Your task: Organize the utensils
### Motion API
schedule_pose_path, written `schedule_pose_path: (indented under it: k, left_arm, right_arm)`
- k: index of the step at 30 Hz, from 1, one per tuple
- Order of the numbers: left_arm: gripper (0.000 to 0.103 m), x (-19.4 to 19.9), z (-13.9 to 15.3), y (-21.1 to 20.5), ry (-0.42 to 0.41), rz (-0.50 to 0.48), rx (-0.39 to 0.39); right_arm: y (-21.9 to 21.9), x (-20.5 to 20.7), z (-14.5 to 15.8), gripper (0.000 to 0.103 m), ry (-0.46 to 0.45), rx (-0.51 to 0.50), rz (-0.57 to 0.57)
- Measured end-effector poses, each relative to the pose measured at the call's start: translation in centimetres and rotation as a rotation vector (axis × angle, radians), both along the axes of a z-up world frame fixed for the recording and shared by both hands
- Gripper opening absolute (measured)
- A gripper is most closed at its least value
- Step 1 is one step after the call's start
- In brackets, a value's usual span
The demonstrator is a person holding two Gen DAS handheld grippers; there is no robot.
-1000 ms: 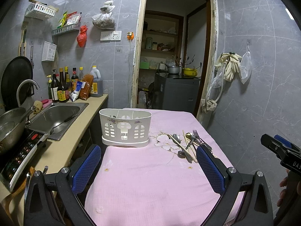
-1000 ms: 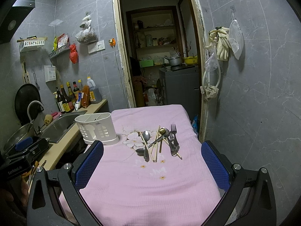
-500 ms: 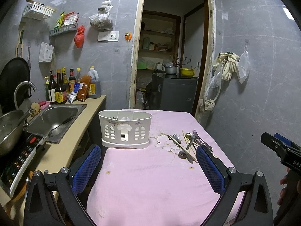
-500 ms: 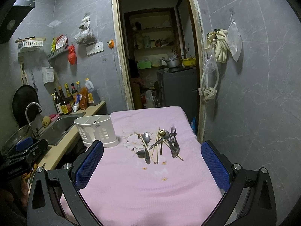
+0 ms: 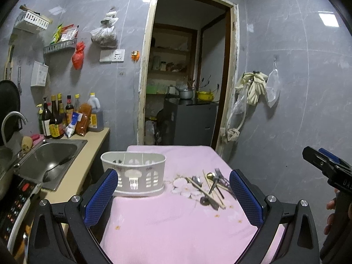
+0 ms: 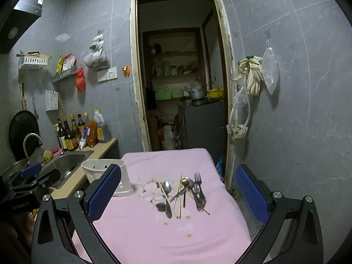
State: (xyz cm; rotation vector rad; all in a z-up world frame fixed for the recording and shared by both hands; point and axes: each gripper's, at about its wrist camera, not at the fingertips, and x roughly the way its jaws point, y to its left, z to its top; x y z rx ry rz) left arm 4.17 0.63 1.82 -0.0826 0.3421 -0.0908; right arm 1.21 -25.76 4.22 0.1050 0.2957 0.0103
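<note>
A white slotted utensil caddy stands at the left edge of the pink-clothed table. To its right lies a loose pile of utensils: spoons, forks and chopsticks crossing each other. My left gripper hovers open over the near part of the table, short of the caddy. My right gripper is open too, held back from the pile. Neither has anything between its pads. Each gripper shows at the edge of the other's view.
A counter with a steel sink, sauce bottles and an induction cooker runs along the table's left. The grey tiled wall with hanging gloves stands close on the right. A doorway opens behind the table.
Both views have tilted upward, so the table, caddy and utensils sit lower in frame. Both grippers stay open and nothing on the table has moved.
</note>
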Motion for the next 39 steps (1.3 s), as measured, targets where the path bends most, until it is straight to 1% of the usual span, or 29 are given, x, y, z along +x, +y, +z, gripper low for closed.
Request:
schedule_pose_path:
  k: [7, 12, 16, 19, 25, 31, 33, 37, 39]
  left_arm:
    - [0.102, 3.0, 0.6, -1.1, -0.029, -0.003, -0.014]
    - [0.102, 6.1, 0.5, -2.8, -0.046, 0.002, -0.008]
    - [0.102, 9.4, 0.0, -4.7, -0.027, 0.004, 0.004]
    - [0.102, 11.8, -0.9, -6.2, 0.005, 0.004, 0.013]
    - [0.102, 16.4, -4.2, -8.5, 0.106, 0.024, 0.022]
    - [0.102, 20.4, -8.1, -9.4, 0.204, 0.054, 0.016]
    - [0.102, 21.8, -9.5, -9.6, 0.238, 0.06, 0.012]
    - [0.102, 24.2, -12.5, -9.8, 0.304, 0.069, 0.006]
    - [0.096, 25.2, -13.8, -9.9, 0.34, 0.069, 0.001]
  right_arm:
    - [-0.9, 2.8, 0.8, 0.102, -0.01, -0.006, -0.004]
    - [-2.8, 6.3, 0.7, 0.102, -0.023, -0.007, 0.003]
    - [-4.8, 10.1, -0.2, 0.102, -0.007, -0.005, 0.006]
    - [-6.2, 12.9, -1.4, 0.102, 0.028, -0.001, 0.017]
    - [-8.9, 19.2, -5.0, 0.102, 0.106, -0.008, 0.043]
    - [-10.4, 25.5, -9.2, 0.102, 0.191, 0.007, 0.088]
    - [-10.6, 27.9, -11.2, 0.102, 0.23, 0.012, 0.125]
    - [-10.3, 31.0, -14.7, 0.102, 0.29, 0.019, 0.191]
    - [-10.1, 32.7, -16.5, 0.102, 0.322, 0.017, 0.235]
